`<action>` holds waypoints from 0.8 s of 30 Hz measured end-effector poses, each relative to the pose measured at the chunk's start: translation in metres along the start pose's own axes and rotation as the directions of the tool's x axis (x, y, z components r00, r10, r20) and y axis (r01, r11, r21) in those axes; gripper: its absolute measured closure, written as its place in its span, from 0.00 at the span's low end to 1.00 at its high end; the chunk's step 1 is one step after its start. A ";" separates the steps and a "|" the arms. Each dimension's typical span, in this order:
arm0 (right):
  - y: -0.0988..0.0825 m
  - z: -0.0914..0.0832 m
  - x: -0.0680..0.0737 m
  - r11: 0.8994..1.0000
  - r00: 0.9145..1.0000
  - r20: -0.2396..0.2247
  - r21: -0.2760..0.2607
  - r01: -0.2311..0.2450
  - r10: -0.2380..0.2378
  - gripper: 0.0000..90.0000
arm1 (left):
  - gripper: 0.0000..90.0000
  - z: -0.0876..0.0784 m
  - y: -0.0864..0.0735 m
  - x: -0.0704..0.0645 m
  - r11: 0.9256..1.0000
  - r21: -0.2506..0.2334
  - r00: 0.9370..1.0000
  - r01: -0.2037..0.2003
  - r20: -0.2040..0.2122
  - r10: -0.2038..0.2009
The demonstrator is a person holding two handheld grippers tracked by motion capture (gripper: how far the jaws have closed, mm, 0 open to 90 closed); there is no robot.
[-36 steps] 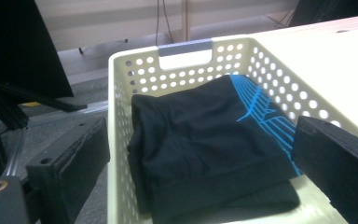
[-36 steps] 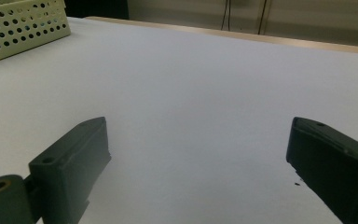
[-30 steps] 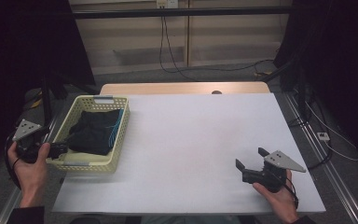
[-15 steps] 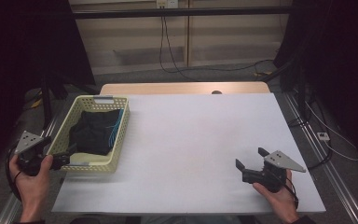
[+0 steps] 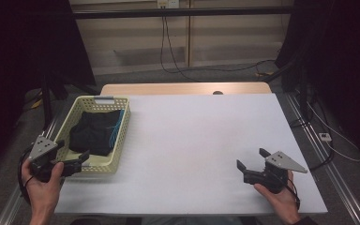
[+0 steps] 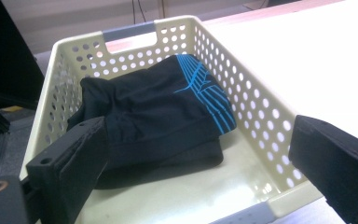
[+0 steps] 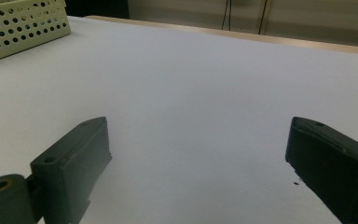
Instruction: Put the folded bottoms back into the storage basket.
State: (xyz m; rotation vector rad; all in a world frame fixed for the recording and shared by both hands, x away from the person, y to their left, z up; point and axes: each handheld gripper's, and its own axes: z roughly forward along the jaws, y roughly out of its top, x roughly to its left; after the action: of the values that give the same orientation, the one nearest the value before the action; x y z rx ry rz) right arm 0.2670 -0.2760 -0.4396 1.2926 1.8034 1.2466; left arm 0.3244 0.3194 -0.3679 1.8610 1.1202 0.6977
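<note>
**Left Gripper Repositioned at Basket Corner**

Since the earlier frames, the left gripper (image 5: 72,161) has drawn back toward the person and now sits at the near left corner of the basket (image 5: 117,140), jaws spread wide; in the left gripper view one jaw is low inside the basket beside the garment and the other is outside the right wall. The right gripper (image 5: 253,165) has not shifted: it rests near the front right of the white surface (image 5: 197,136), jaws wide apart and holding nothing, with bare surface between them.

Beyond the left gripper, the cream perforated basket stands on the left part of the surface. A folded black garment with blue stripes (image 6: 168,112) lies inside it, toward the far half.
</note>
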 end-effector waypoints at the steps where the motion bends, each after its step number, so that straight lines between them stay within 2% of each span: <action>1: 0.000 0.000 0.000 1.000 1.000 0.000 0.000 0.000 0.000 0.07 | 0.06 0.000 0.001 -0.002 1.000 -0.001 1.000 -0.004 -0.002 0.004; 7: 0.000 0.001 0.000 1.000 1.000 -0.003 0.003 0.003 -0.003 0.07 | 0.06 0.005 0.006 -0.013 1.000 0.005 1.000 -0.024 0.008 0.024; 9: 0.000 0.001 0.000 1.000 1.000 -0.004 0.002 0.004 -0.004 0.07 | 0.06 0.008 0.007 -0.015 0.999 0.019 0.999 -0.045 0.014 0.045; 16: 0.001 0.001 0.001 1.000 1.000 -0.007 0.002 0.005 -0.005 0.07 | 0.06 0.016 0.013 -0.026 1.000 -0.014 0.999 -0.026 0.046 0.027; 20: 0.001 0.001 0.001 1.000 1.000 -0.007 0.001 0.005 -0.005 0.07 | 0.06 0.020 0.018 -0.033 0.999 -0.018 0.996 -0.036 0.084 0.038; 24: 0.001 0.001 0.001 1.000 1.000 -0.008 0.002 0.006 -0.006 0.07 | 0.06 0.027 0.021 -0.042 0.999 -0.016 0.994 -0.047 0.103 0.048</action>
State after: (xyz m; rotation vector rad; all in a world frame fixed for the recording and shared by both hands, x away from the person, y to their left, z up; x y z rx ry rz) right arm 0.2680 -0.2745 -0.4396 1.2841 1.8135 1.2483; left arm 0.3358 0.2670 -0.3652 1.8953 1.0060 0.6271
